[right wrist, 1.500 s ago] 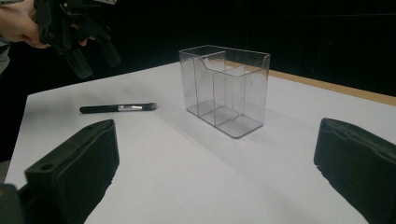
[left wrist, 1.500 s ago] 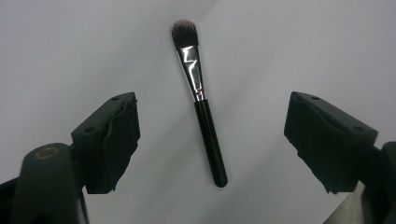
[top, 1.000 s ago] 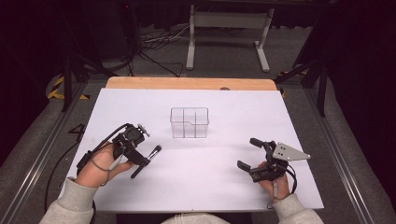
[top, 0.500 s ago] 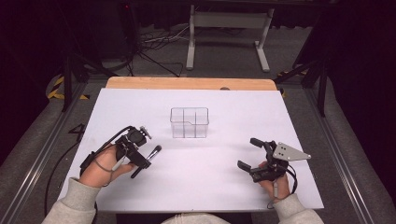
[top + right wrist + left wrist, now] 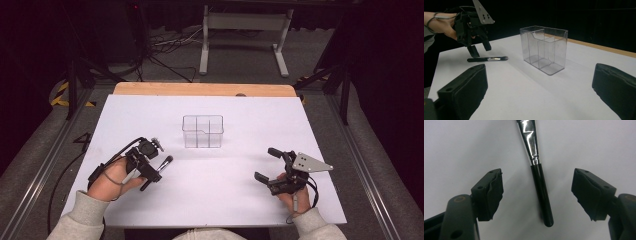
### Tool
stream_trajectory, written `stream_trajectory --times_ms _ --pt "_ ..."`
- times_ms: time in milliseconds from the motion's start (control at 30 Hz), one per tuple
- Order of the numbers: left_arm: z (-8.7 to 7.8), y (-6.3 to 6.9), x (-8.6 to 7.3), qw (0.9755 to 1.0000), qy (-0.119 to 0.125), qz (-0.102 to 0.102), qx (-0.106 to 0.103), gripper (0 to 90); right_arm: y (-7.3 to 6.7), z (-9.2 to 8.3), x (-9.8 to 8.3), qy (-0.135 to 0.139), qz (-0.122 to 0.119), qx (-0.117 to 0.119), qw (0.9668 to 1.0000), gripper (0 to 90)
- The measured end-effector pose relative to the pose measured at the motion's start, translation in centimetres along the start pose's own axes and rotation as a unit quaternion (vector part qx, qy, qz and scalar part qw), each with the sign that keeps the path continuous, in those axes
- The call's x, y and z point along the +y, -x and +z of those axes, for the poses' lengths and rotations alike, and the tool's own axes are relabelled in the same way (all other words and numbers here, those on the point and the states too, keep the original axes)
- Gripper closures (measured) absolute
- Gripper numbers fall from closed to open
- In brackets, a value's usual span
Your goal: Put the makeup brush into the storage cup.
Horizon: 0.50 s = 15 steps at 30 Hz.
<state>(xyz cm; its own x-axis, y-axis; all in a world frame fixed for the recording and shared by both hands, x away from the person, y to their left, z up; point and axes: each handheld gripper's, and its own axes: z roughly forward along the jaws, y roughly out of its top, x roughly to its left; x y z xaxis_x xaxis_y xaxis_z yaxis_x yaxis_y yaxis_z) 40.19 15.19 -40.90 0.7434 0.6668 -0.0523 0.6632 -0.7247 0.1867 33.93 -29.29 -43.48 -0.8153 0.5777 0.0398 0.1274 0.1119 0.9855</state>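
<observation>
We've got the L gripper (image 5: 159, 175) hovering w/ jaws apart over the brush (image 5: 540, 182), which lies flat on the white table (image 5: 225, 210) front-left of the clear box (image 5: 203, 131); the jaws have just been closing a bit, black handle between them, but neither pad touches it, and the silver ferrule points away from us in the left gripper view. Our R gripper (image 5: 266, 164) sits at the table's right, well apart from brush & box, jaws wide apart w/ nothing between. In the right gripper view the box stands upright, compartments bare.
</observation>
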Motion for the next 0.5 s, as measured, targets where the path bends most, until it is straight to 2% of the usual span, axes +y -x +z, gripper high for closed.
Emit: stream_trajectory --times_ms 300,500 --pt "0.51 0.07 0.03 1.0 -0.006 0.0 -0.005 34.7 0.04 -0.03 0.01 0.001 0.0 0.0 1.0 0.5" --pt "0.77 0.12 -0.01 0.9999 -0.013 0.003 0.002 42.8 0.05 -0.05 0.01 0.002 0.002 0.001 1.0 0.5"
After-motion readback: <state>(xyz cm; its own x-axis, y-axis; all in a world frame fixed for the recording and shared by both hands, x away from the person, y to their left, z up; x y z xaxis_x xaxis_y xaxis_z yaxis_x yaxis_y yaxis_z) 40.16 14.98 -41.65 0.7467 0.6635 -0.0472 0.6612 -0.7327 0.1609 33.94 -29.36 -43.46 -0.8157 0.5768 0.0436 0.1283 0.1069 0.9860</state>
